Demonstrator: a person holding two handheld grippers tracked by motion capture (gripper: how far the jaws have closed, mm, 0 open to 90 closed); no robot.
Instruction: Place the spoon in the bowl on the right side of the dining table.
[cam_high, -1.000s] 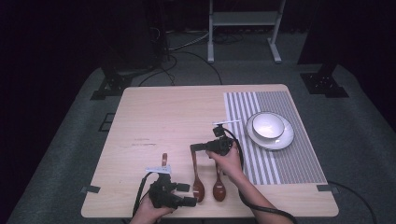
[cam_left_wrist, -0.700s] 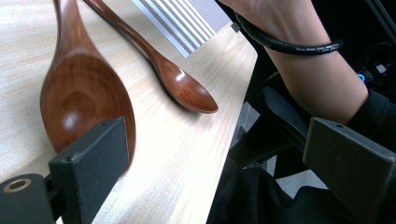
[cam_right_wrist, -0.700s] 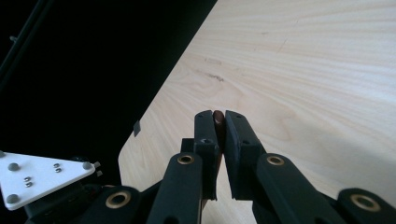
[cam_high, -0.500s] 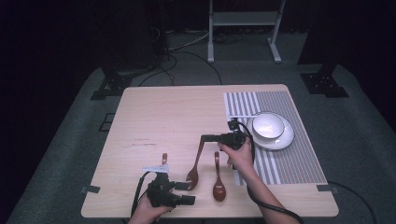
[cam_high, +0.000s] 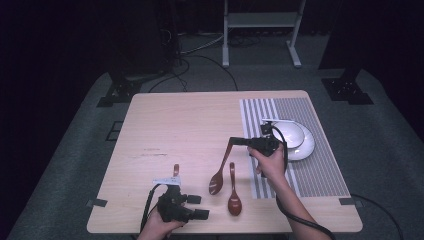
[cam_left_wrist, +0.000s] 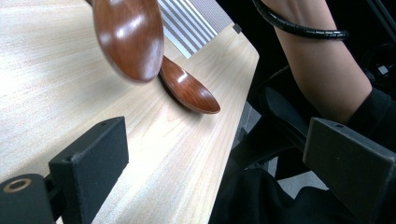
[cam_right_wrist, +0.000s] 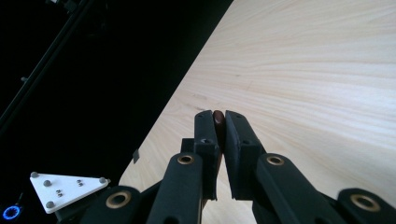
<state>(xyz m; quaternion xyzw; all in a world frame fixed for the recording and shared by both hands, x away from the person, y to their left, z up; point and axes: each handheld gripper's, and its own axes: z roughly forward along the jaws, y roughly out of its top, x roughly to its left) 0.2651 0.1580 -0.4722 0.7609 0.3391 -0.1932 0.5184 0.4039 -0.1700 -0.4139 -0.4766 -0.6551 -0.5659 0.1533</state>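
Right at the near edge of the wooden table (cam_high: 190, 125), the left gripper (cam_high: 197, 214) rests low in the person's left hand (cam_high: 159, 226), its jaws spread wide with only bare tabletop between them. In the left gripper view those jaws stand well apart, pointing along the near edge toward the person's right forearm (cam_left_wrist: 322, 70), which has a black cable looped around it. Just ahead of the left gripper, a short brown handle (cam_high: 176, 170) pokes out beside its white plate.

Next out, one brown wooden spoon (cam_high: 233, 192) lies flat on the table, bowl end toward the person. Just beside it hangs the second spoon (cam_high: 220, 175), tilted, bowl end down near the tabletop and handle rising up and away. In the left gripper view its glossy bowl (cam_left_wrist: 128, 37) hangs in front of the lying spoon's bowl (cam_left_wrist: 189, 88); whether it touches the wood, I cannot tell.

Up at the top of that handle, the right gripper (cam_high: 234, 143) is clamped tight on the spoon. The right gripper view shows the jaws drawn narrow with the brown handle tip (cam_right_wrist: 218, 116) pinched between them, above the table. The right hand (cam_high: 272, 162) holds the gripper over the left edge of the striped placemat (cam_high: 310, 175).

Farthest back, a white bowl (cam_high: 290, 132) sits on a white plate (cam_high: 306, 147) on the placemat, just beyond the right gripper.
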